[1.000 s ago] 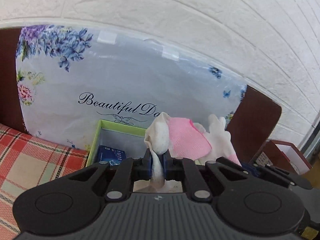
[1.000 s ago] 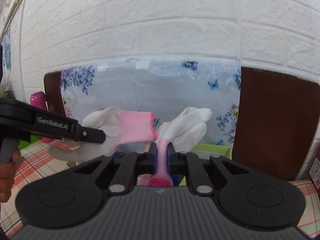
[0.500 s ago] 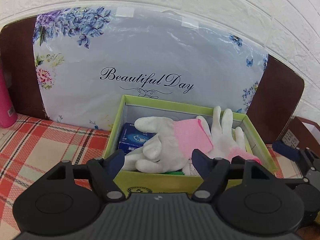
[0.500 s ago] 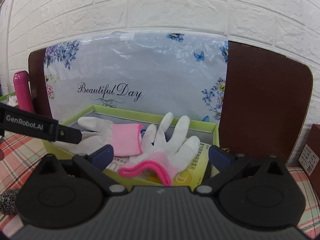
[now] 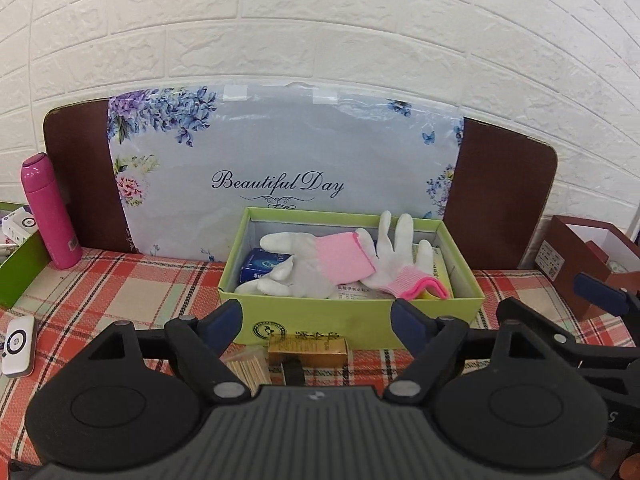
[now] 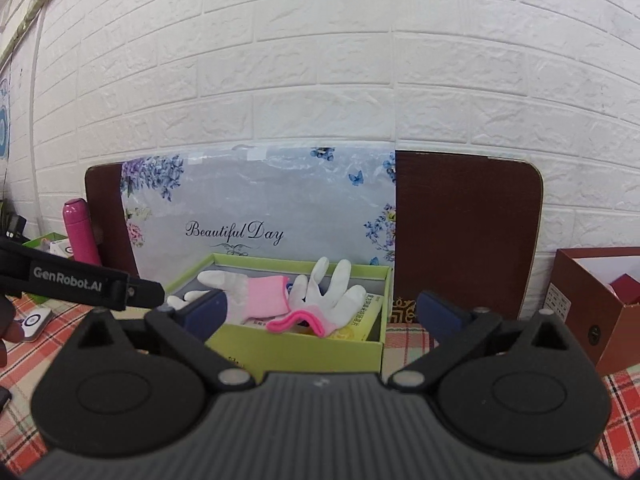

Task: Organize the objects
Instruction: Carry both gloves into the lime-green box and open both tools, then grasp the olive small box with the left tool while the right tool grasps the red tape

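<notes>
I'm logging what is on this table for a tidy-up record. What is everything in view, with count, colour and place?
gloves: two, white with pink cuffs, lying in the green box
green box: one, lime green, open, centre of the table
blue packet: one, inside the green box, left end, partly under a glove
floral board: one, pale blue, reads Beautiful Day, leaning against the wall behind the box
pink bottle: one, upright, left of the board
white gadget: one, on the cloth, far left
gold box: one, in front of the green box
brown box: one, open, far right
checked tablecloth: one, red plaid
left gripper: open, empty
right gripper: open, empty
</notes>
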### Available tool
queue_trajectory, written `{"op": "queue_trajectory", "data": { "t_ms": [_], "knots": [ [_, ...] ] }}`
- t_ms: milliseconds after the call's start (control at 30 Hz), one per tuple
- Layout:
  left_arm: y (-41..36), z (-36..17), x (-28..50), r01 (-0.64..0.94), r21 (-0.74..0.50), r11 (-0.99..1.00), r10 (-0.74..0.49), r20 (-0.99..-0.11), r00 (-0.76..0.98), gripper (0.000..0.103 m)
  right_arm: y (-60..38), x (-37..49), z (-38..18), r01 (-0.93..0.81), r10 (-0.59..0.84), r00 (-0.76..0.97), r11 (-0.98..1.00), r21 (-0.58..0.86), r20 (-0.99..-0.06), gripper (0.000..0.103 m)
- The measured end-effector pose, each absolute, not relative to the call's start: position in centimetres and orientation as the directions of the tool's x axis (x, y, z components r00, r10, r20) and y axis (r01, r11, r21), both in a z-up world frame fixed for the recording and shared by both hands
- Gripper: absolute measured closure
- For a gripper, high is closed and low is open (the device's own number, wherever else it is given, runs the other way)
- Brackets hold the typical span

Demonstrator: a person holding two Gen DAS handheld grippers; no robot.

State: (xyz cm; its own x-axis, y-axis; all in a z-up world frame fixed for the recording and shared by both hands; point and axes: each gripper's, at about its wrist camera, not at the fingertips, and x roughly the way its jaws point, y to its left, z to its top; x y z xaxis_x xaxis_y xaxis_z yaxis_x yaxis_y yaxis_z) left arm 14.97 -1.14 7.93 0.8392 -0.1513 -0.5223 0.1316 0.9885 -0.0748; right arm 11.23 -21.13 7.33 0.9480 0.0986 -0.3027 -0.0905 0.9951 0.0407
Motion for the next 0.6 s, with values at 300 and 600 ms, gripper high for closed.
{"op": "queue_trajectory", "data": {
  "t_ms": [300, 600],
  "knots": [
    [-2.5, 6.2, 10.7, 0.151, -0.068, 0.986, -0.163, -0.546, 0.822, 0.018, -22.7, 6.0, 5.9, -0.065, 0.089, 0.94, 0.994, 0.083, -0.33, 0.0],
    [-3.1, 3.7, 9.5, 0.143, -0.041, 0.989, -0.139, -0.595, 0.792, 0.018, -24.1, 3.5, 3.0, -0.004, 0.054, 0.919, 0.992, 0.129, -0.391, 0.0]
  ]
}}
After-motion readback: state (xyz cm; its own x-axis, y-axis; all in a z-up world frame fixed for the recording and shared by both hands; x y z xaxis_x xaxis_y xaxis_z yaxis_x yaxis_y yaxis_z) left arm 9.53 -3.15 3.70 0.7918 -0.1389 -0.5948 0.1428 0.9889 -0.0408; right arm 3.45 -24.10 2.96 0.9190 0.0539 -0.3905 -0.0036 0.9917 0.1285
